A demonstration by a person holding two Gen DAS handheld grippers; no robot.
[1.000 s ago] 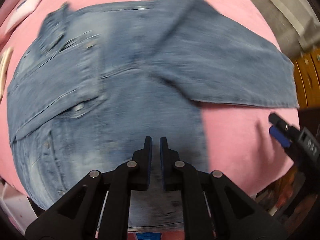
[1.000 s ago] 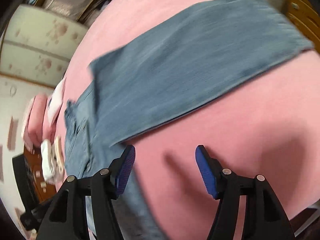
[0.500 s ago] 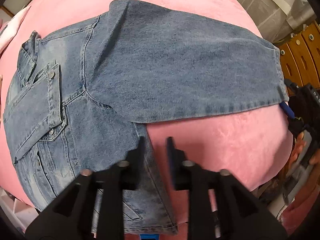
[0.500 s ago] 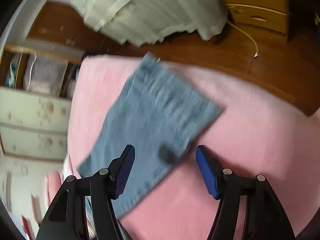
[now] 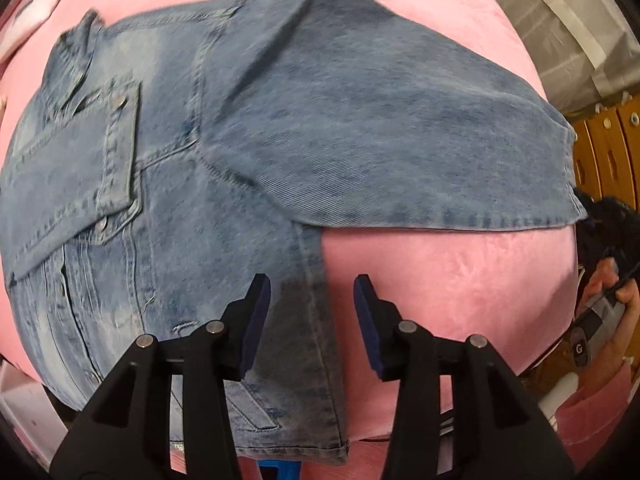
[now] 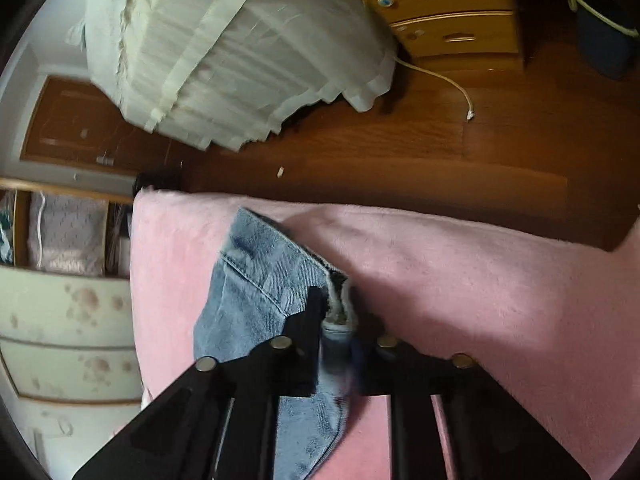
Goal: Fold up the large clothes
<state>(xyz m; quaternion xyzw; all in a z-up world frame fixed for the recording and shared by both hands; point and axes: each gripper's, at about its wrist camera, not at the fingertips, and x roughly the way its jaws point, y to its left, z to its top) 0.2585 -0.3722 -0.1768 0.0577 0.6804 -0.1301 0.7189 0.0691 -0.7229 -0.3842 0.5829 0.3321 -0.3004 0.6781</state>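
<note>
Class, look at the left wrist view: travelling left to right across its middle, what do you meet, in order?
Chest pocket flap → shoulder seam → spread sleeve → sleeve cuff → wooden drawers.

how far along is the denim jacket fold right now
Early. Done: the denim jacket lies spread on the pink blanket, one sleeve already folded across its chest. In hand: the right gripper is closing on the other sleeve's cuff; the left gripper is opening above the side hem, holding nothing. Left: fold that sleeve in, then the body.
</note>
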